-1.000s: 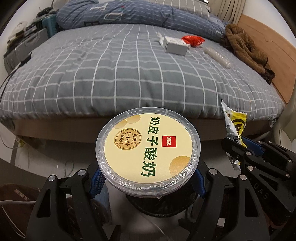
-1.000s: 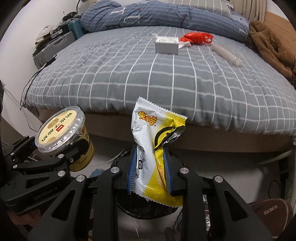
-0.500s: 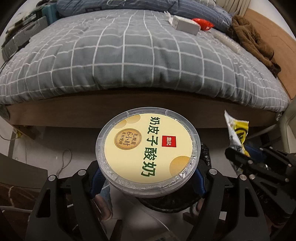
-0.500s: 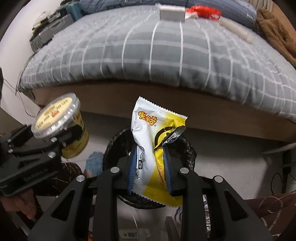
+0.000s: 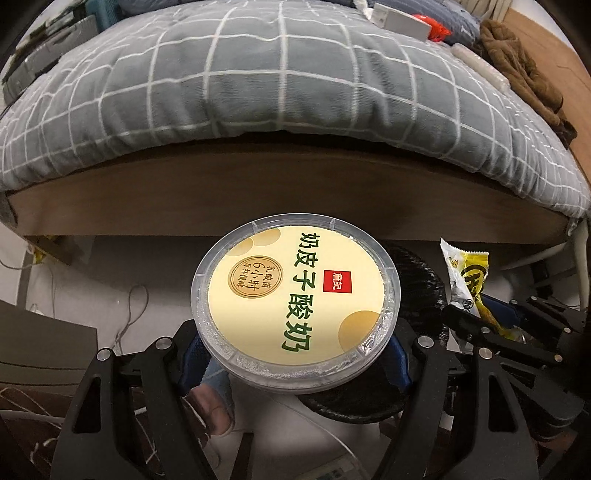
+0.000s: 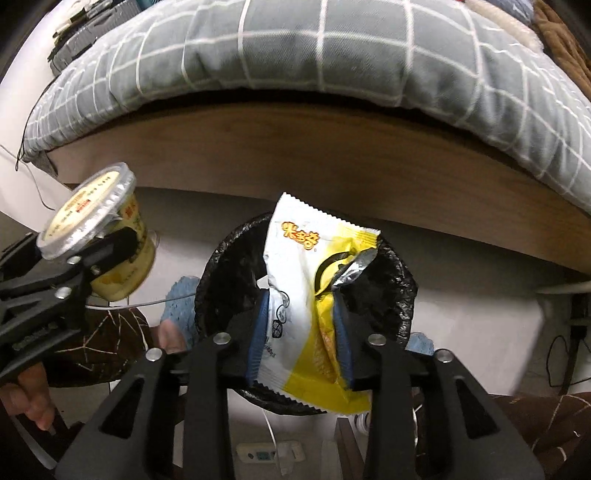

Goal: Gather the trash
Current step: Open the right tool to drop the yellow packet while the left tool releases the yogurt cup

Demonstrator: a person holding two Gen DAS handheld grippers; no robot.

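Note:
My left gripper (image 5: 295, 354) is shut on a round yogurt cup (image 5: 295, 306) with a cream lid and holds it upright in front of the bed. In the right wrist view the same cup (image 6: 96, 236) hangs left of a bin. My right gripper (image 6: 301, 332) has a yellow and white snack wrapper (image 6: 306, 266) between its blue pads; the jaws are opening and the pads still touch the wrapper. It hangs right over the black-lined trash bin (image 6: 402, 288). In the left wrist view the bin (image 5: 421, 273) lies behind and under the cup, with the wrapper (image 5: 465, 273) to its right.
A bed with a grey checked quilt (image 5: 258, 92) and wooden side board (image 5: 295, 192) stands close behind the bin. On it lie a white box (image 5: 402, 20), a red wrapper (image 5: 437, 29) and a brown garment (image 5: 524, 70). A foot in a blue slipper (image 5: 214, 391) and cables (image 5: 129, 310) are on the floor.
Both grippers have sunk and tipped downward, so the bed has slid up and the bin has come into full view under the wrapper. The right jaws stand slightly wider.

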